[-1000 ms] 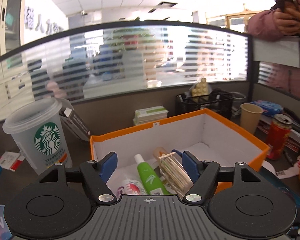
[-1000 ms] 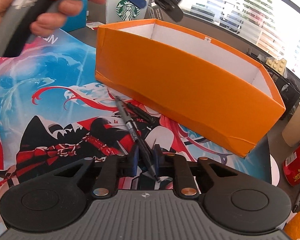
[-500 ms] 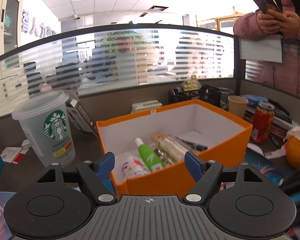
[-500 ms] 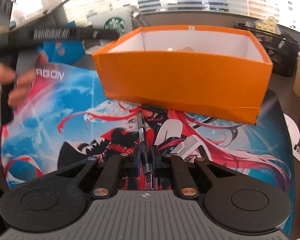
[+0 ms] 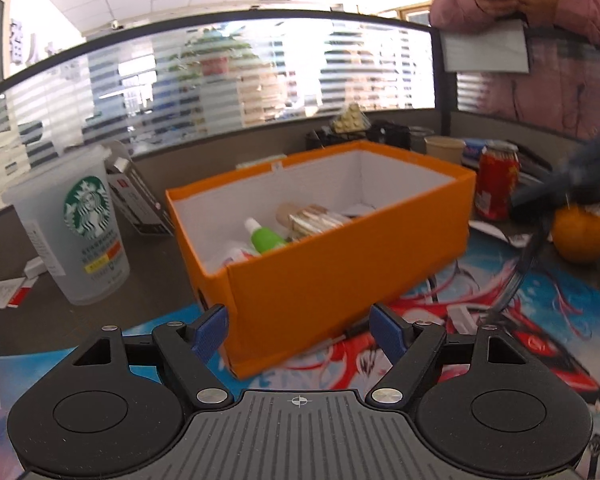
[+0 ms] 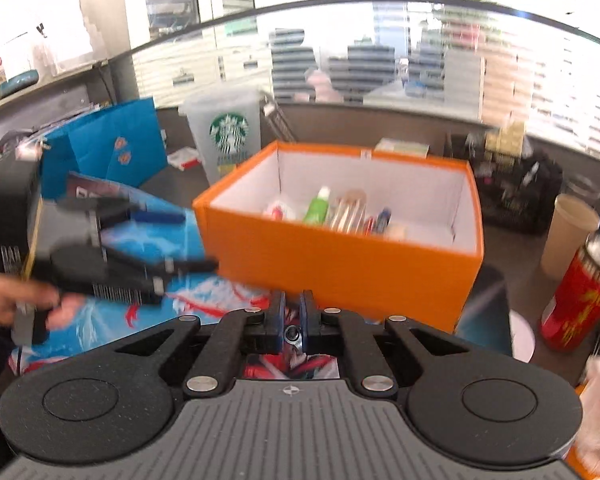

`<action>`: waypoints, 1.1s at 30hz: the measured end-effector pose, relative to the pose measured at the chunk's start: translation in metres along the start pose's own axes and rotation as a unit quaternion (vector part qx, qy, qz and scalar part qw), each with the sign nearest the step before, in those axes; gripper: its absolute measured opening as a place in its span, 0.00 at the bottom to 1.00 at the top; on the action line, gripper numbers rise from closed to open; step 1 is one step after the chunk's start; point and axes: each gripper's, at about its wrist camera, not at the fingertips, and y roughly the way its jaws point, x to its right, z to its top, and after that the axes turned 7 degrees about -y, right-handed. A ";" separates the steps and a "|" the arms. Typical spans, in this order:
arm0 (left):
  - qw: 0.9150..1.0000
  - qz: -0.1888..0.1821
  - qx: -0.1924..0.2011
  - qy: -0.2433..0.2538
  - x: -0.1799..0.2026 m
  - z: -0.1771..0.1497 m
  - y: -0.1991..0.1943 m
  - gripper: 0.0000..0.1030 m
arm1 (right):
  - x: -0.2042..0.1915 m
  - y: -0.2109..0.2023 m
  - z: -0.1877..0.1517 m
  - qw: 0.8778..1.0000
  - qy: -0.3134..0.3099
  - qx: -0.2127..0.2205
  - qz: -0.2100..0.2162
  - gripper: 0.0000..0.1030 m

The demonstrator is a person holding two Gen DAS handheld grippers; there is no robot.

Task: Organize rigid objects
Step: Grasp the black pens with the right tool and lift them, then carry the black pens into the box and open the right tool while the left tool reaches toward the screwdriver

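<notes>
An orange box (image 5: 340, 280) with a white inside stands on the printed mat (image 5: 520, 320); it also shows in the right wrist view (image 6: 340, 268). It holds a green tube (image 5: 266, 238), a clear packet (image 5: 316, 220) and other small items. My left gripper (image 5: 298, 332) is open and empty, low in front of the box's near corner. My right gripper (image 6: 292, 320) is shut on a black pen (image 6: 292, 335), lifted off the mat and pointing away from the camera, in front of the box.
A Starbucks cup (image 5: 76, 232) stands left of the box. A red can (image 5: 496, 184), a paper cup (image 5: 444, 150) and an orange (image 5: 580, 236) are at the right. A blue bag (image 6: 112, 148) stands at the left. A person (image 5: 548, 40) stands behind the desk.
My left gripper drew back from over the box to low in front of it. My right gripper lifted the pen off the mat and rose to look into the box.
</notes>
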 end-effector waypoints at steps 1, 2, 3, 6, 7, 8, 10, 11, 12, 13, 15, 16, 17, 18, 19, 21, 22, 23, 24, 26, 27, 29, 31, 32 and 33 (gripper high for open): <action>1.000 -0.001 -0.002 0.003 0.002 -0.002 0.002 0.76 | 0.001 -0.001 0.004 1.000 -0.003 0.004 -0.001 0.06; 1.000 -0.001 -0.003 0.007 0.004 -0.004 0.004 0.76 | 0.000 0.000 0.010 1.000 -0.006 0.008 -0.001 0.05; 1.000 -0.002 -0.005 0.013 0.006 -0.007 0.007 0.76 | 0.000 0.000 0.015 1.000 -0.009 0.012 -0.001 0.05; 0.999 -0.003 -0.004 0.032 0.011 -0.012 0.013 0.76 | 0.000 0.001 0.030 0.999 -0.018 0.025 -0.006 0.05; 0.999 -0.004 -0.005 0.039 0.012 -0.014 0.015 0.76 | 0.001 0.001 0.036 0.999 -0.018 0.032 -0.004 0.05; 0.999 -0.004 -0.005 0.045 0.014 -0.016 0.017 0.76 | 0.001 0.001 0.042 0.999 -0.019 0.037 -0.004 0.05; 0.998 -0.008 -0.001 0.057 0.017 -0.018 0.019 0.76 | 0.003 0.002 0.055 0.999 -0.022 0.049 -0.004 0.04; 0.998 -0.011 0.001 0.064 0.019 -0.020 0.020 0.76 | 0.006 0.003 0.063 0.998 -0.021 0.056 -0.004 0.04; 0.997 -0.015 0.001 0.072 0.021 -0.021 0.022 0.76 | 0.008 0.004 0.070 0.998 -0.020 0.062 -0.003 0.04; 0.997 -0.019 0.000 0.080 0.023 -0.023 0.023 0.76 | 0.011 0.005 0.078 0.997 -0.019 0.069 -0.004 0.04; 0.996 -0.028 -0.003 0.088 0.027 -0.025 0.025 0.76 | 0.020 0.008 0.093 0.997 -0.014 0.082 -0.004 0.04; 0.995 -0.032 -0.005 0.090 0.029 -0.026 0.027 0.76 | 0.023 0.010 0.099 0.996 -0.011 0.087 -0.007 0.04; 0.995 -0.035 -0.008 0.090 0.030 -0.026 0.029 0.76 | 0.028 0.013 0.105 0.996 -0.007 0.090 -0.008 0.04; 0.995 -0.037 -0.011 0.090 0.032 -0.026 0.031 0.76 | 0.033 0.016 0.110 0.996 -0.003 0.093 -0.009 0.04; 0.995 -0.040 -0.014 0.090 0.033 -0.026 0.032 0.76 | 0.037 0.020 0.114 0.995 0.001 0.094 -0.010 0.04; 0.994 -0.044 -0.017 0.094 0.037 -0.025 0.035 0.76 | 0.047 0.028 0.119 0.996 0.009 0.093 -0.012 0.04; 0.994 -0.047 -0.019 0.098 0.039 -0.025 0.037 0.76 | 0.051 0.033 0.121 0.995 0.012 0.094 -0.014 0.04; 0.993 -0.050 -0.020 0.101 0.041 -0.024 0.039 0.76 | 0.055 0.037 0.123 0.995 0.018 0.094 -0.014 0.04; 0.993 -0.053 -0.021 0.103 0.042 -0.024 0.042 0.76 | 0.060 0.042 0.125 0.995 0.022 0.094 -0.013 0.04; 0.993 -0.057 -0.024 0.104 0.044 -0.023 0.047 0.77 | 0.067 0.050 0.128 0.995 0.032 0.097 -0.015 0.04; 0.993 -0.060 -0.026 0.103 0.045 -0.023 0.050 0.77 | 0.071 0.055 0.129 0.994 0.036 0.098 -0.017 0.04; 0.991 -0.076 -0.029 0.104 0.047 -0.022 0.052 0.83 | 0.078 0.063 0.131 0.994 0.045 0.099 -0.017 0.05; 0.990 -0.081 -0.029 0.111 0.051 -0.022 0.055 0.83 | 0.084 0.070 0.132 0.993 0.051 0.100 -0.021 0.04; 0.989 -0.083 -0.030 0.115 0.053 -0.023 0.057 0.83 | 0.088 0.073 0.133 0.993 0.057 0.102 -0.020 0.04; 0.989 -0.085 -0.031 0.117 0.054 -0.023 0.058 0.83 | 0.092 0.078 0.134 0.993 0.061 0.103 -0.022 0.05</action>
